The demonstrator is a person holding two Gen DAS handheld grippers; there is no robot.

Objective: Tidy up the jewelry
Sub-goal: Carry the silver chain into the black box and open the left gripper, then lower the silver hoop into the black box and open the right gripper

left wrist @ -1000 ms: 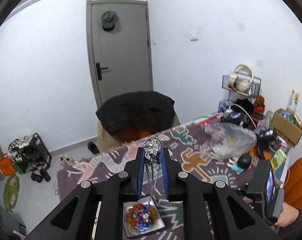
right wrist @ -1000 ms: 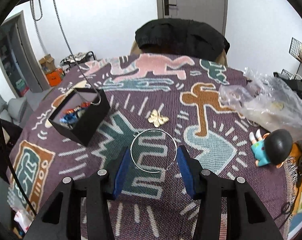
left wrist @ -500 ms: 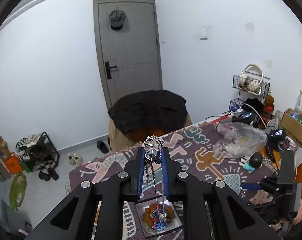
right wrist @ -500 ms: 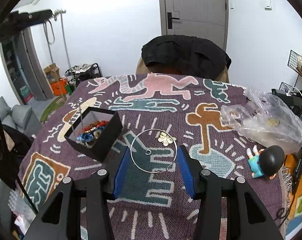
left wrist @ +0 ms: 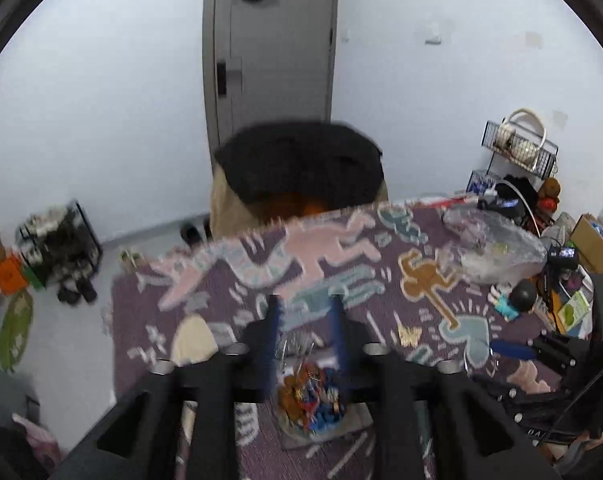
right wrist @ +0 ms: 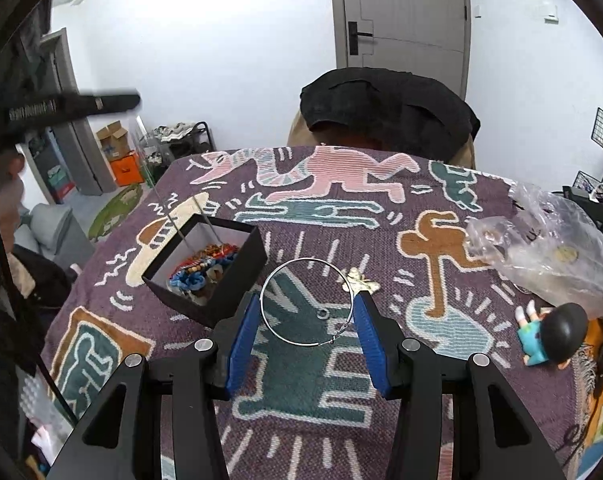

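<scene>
A black jewelry box with coloured beads inside stands at the left of the patterned cloth; it also shows in the left wrist view under my left gripper. That gripper is open above the box, and the silver chain falls loose between its fingers, blurred. In the right wrist view the chain streaks down into the box. My right gripper is shut on a thin silver hoop, held above the cloth right of the box. A gold butterfly piece lies beyond the hoop.
A clear plastic bag and a small doll lie at the table's right. A chair draped in black cloth stands at the far edge. Clutter fills the far right corner.
My left gripper has opened and let go of the silver chain, which drops toward the box. It has tilted down over the table. My right gripper still holds the hoop, pulled back a little.
</scene>
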